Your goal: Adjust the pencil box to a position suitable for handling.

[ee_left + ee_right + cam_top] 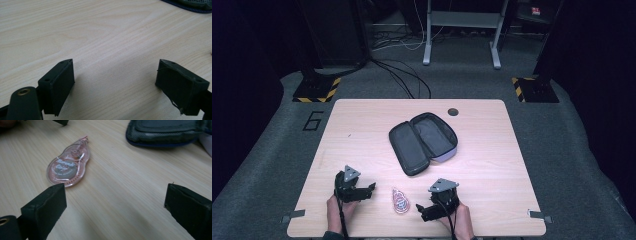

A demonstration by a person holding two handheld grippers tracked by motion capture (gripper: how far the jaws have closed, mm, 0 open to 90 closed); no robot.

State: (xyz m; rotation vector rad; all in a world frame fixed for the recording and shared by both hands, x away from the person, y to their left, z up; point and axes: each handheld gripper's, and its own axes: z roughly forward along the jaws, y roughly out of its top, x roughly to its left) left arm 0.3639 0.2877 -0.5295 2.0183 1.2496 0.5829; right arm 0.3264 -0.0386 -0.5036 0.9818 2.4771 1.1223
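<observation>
surface: pale wood table (362,120) | room: grey carpet (267,150), dark surroundings

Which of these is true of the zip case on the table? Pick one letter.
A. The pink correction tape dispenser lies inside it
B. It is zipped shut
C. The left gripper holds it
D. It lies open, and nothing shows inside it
D: the zip case lies spread open in two halves with bare lining, while the pink correction tape dispenser lies on the table between the open left gripper and right gripper.
</observation>
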